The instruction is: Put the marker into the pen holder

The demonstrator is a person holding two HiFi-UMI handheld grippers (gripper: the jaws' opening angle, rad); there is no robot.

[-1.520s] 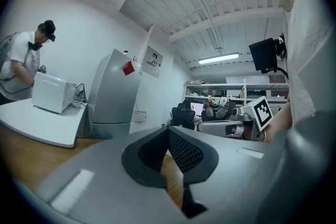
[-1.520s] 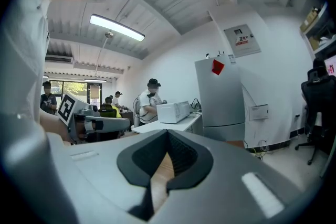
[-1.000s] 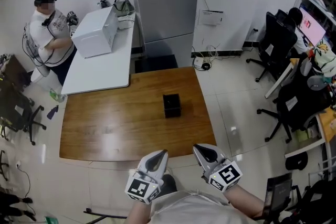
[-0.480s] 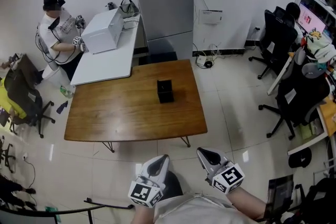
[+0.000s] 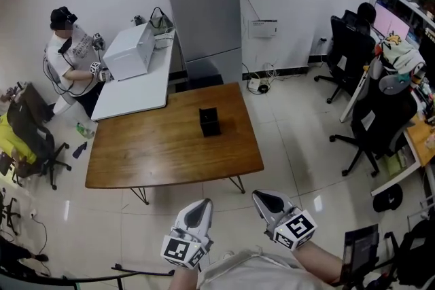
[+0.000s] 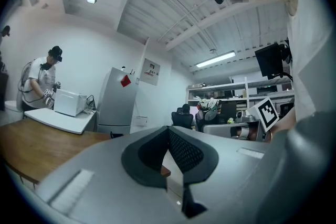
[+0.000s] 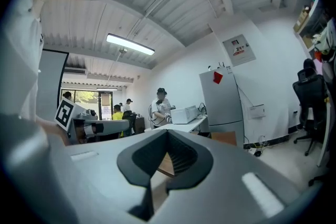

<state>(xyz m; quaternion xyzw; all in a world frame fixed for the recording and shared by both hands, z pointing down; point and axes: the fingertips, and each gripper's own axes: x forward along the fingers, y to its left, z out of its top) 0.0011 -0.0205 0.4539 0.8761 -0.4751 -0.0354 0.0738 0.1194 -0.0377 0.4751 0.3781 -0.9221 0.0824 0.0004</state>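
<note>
Wooden table [image 5: 156,153] far from you carries one black box, probably the pen holder [image 5: 209,121]; near you, your left gripper [image 5: 202,204] and right gripper [image 5: 261,196] are closed, empty.

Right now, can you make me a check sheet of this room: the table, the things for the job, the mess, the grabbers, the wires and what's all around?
Surface: wooden table, with one thing standing on it.
Job's things: black pen holder, upright, on the table's far half; marker: nothing seen.
Clutter: nothing seen on the wooden table.
Grippers: left gripper and right gripper both shut, nothing between the jaws, held by the person's body, away from the table.
Cables: wires on the floor by the far wall.
Surroundings: white table with a white box, a person beside it, grey cabinet, black office chairs at right.
</note>
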